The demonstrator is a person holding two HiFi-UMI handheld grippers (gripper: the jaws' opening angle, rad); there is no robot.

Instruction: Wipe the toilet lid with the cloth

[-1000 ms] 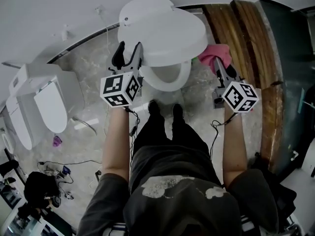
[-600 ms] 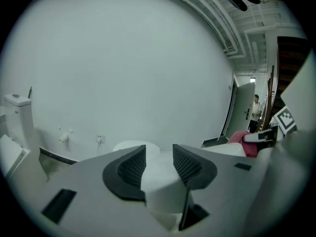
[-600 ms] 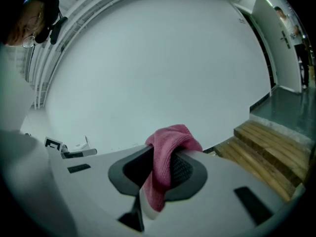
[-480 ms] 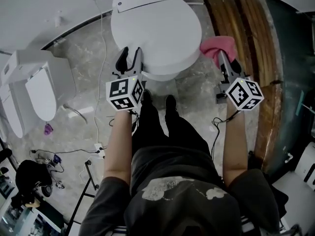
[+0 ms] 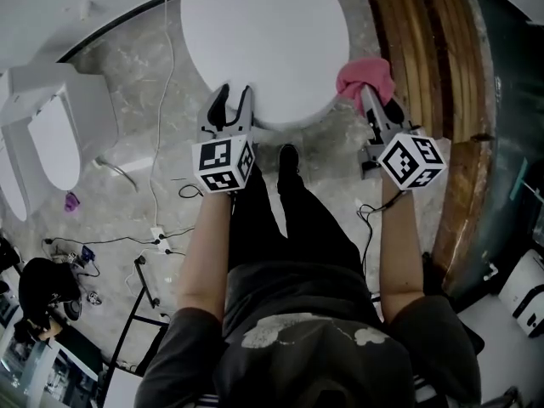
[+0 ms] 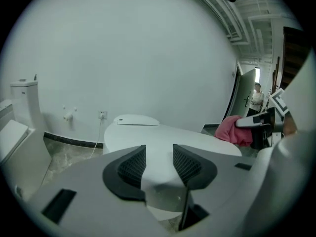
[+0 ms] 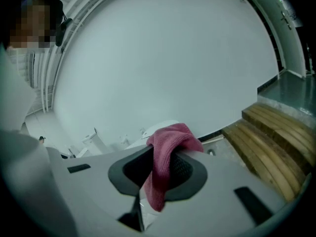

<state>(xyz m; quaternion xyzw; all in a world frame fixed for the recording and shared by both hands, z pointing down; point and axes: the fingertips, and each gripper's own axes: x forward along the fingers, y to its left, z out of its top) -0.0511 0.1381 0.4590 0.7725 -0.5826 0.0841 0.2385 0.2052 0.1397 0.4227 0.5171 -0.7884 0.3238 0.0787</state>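
Marble floor [image 5: 127, 100], closed toilet lid [image 5: 263, 41]: left tongs [image 5: 232, 93] spread (empty), right tongs [image 5: 378, 102] pinching pink cloth [image 5: 365, 76].

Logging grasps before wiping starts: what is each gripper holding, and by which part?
Right gripper pinches the pink cloth about mid-length: a bunch above the jaws, a tail below. Left gripper holds nothing; its jaws stand apart by the toilet lid.

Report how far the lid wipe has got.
Done: the toilet lid is down, and the pink cloth is clamped in the right hand-held gripper. In hand: the cloth hangs at the lid's right edge; the left hand-held gripper sits open at its front edge, holding nothing. Left: the whole wipe, since the cloth isn't yet on the lid's top.
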